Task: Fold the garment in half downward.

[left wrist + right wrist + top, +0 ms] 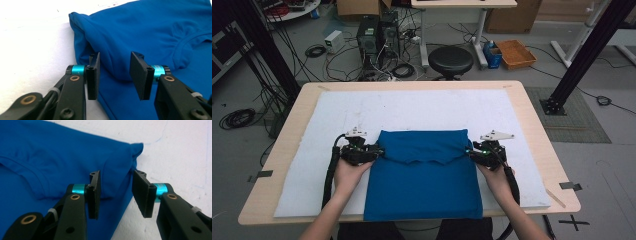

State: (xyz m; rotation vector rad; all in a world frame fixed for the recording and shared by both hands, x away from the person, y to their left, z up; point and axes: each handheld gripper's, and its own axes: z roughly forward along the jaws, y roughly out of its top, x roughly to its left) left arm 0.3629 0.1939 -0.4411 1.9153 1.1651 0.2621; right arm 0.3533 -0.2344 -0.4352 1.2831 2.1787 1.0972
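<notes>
A blue T-shirt [424, 175] lies folded on a white mat [412, 110] that covers a wooden table [532, 115]. The shirt sits in the middle, toward the 6 o'clock edge, and its top part is folded down so the collar shows. The left gripper [377, 151] is at the shirt's 9 o'clock side. Its jaws are wide apart, and a soft fold of the shirt's edge sits between them, not pinched. The right gripper [472, 153] is at the 3 o'clock side. Its jaws are wide apart too, around the folded corner there. A person's hands hold both tools.
</notes>
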